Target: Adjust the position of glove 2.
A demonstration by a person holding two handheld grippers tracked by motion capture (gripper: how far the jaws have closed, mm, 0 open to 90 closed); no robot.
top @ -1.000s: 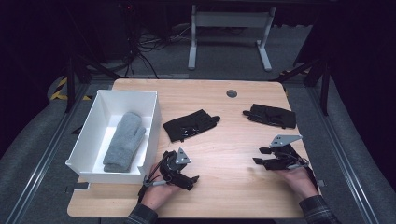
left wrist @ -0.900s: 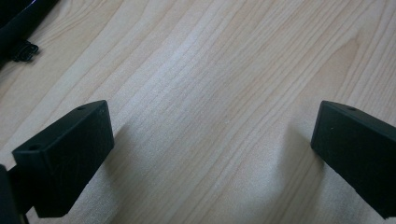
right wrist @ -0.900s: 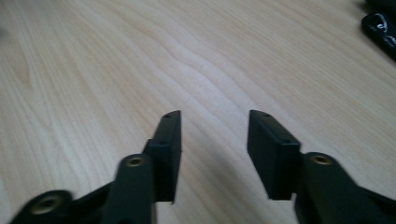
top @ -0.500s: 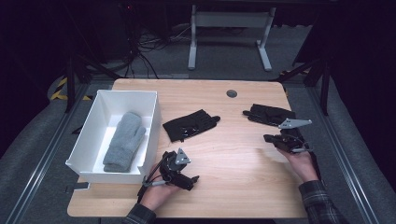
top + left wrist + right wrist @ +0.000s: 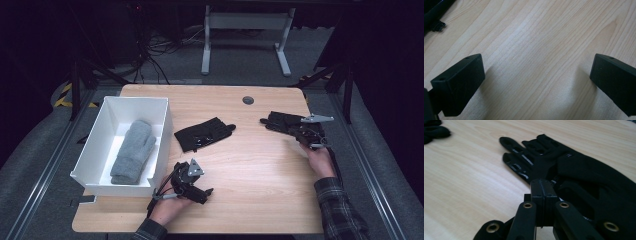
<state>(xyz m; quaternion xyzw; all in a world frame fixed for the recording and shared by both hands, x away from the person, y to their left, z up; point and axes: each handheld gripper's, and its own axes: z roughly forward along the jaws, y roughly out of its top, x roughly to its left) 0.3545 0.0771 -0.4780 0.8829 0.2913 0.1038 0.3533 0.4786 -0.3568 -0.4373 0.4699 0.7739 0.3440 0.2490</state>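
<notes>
A black glove (image 5: pixel 278 120) lies flat at the table's far right, fingers pointing left; in the right gripper view it (image 5: pixel 579 167) spreads just beyond the jaws. My right gripper (image 5: pixel 296 131) rests at its near edge, and its jaws (image 5: pixel 543 187) are pressed together with nothing visible between them. A second black glove (image 5: pixel 202 134) lies near the table's middle. My left gripper (image 5: pixel 204 192) sits low by the front edge, open (image 5: pixel 536 82) over bare wood. A grey mitten (image 5: pixel 131 150) lies inside the white box (image 5: pixel 162 125).
The white box stands along the table's left side, close to my left hand. A round dark grommet (image 5: pixel 248 100) is set into the far part of the table (image 5: pixel 250 170). A metal stand's legs (image 5: pixel 245 45) are on the floor behind.
My right gripper has moved away from the front edge to the black glove at the far right. My left gripper has stayed where it was.
</notes>
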